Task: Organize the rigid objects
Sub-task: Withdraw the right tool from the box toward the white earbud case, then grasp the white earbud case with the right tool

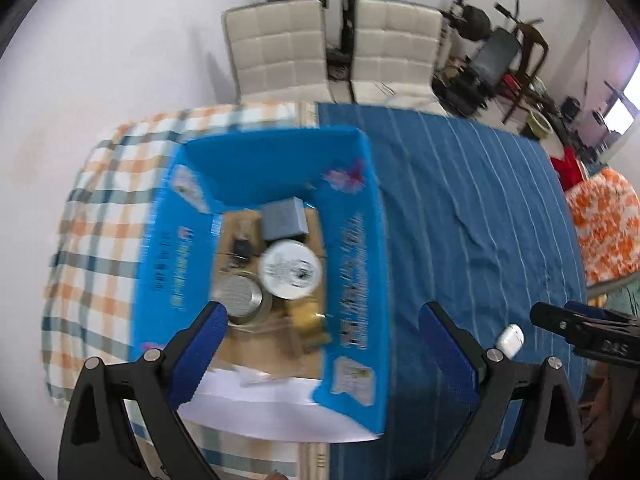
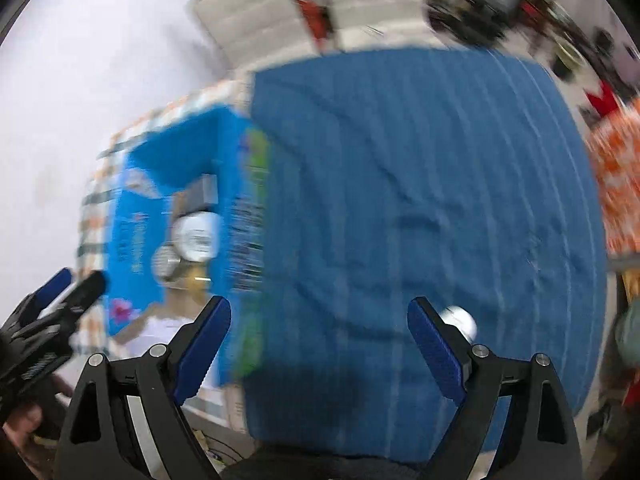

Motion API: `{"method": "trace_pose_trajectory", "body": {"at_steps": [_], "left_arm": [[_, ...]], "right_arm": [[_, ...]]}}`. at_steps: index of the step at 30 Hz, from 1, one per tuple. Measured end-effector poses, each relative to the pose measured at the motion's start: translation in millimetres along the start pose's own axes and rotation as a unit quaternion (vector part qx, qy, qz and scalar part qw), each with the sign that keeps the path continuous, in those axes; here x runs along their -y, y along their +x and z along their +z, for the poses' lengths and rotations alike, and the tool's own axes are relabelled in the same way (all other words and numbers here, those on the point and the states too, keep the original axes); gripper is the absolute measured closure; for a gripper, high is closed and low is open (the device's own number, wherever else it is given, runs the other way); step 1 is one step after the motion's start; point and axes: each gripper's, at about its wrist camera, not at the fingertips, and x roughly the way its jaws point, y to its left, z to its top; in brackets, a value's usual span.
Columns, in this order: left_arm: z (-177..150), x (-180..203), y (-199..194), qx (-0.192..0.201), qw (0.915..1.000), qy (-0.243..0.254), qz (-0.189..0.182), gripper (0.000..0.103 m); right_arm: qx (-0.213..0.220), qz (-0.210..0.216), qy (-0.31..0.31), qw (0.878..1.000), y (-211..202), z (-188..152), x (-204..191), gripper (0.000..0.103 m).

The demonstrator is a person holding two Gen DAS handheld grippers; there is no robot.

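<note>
An open blue cardboard box (image 1: 360,240) stands where the checked cloth meets the blue striped cloth (image 1: 480,208). Inside it lie a grey box (image 1: 284,218), a white round tin (image 1: 290,268), a silver tin (image 1: 238,296) and a yellow roll (image 1: 308,314). My left gripper (image 1: 322,316) hangs open above the box with nothing between its fingers. A small white case (image 1: 510,338) lies on the blue cloth to the right. In the blurred right wrist view my right gripper (image 2: 320,312) is open over the blue cloth (image 2: 400,200), the white case (image 2: 460,320) just beyond its right finger, the box (image 2: 136,240) to its left.
Two white padded chairs (image 1: 280,48) stand behind the table by the wall. The checked cloth (image 1: 100,220) covers the table's left part. An orange flowered cloth (image 1: 604,220) and cluttered furniture (image 1: 500,60) are at the right. The other gripper (image 1: 580,328) shows at the right edge.
</note>
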Motion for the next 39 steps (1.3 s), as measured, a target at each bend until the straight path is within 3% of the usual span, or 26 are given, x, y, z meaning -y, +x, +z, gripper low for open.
{"method": "trace_pose_trajectory", "body": {"at_steps": [7, 15, 19, 24, 28, 39], "left_arm": [[-16, 71, 50, -0.043, 0.9982, 0.039, -0.013, 0.005], [-23, 104, 77, -0.068, 0.9968, 0.039, -0.013, 0.005], [-26, 112, 90, -0.083, 0.9956, 0.042, -0.007, 0.005], [-31, 116, 100, -0.094, 0.9948, 0.039, -0.008, 0.005], [-35, 118, 103, -0.098, 0.9944, 0.039, -0.006, 0.005], [-29, 114, 91, -0.082, 0.9955, 0.047, -0.006, 0.005]], "right_arm": [[-0.066, -0.031, 0.111, 0.991, 69, -16, 101, 0.011], [-0.097, -0.052, 0.175, 0.978, 133, -32, 151, 0.012], [-0.109, -0.058, 0.182, 0.976, 152, -39, 157, 0.028], [-0.099, -0.079, 0.175, 0.976, 156, -43, 153, 0.034], [-0.091, -0.097, 0.162, 0.978, 156, -47, 142, 0.045], [-0.080, -0.090, 0.143, 0.982, 129, -58, 139, 0.046]]}}
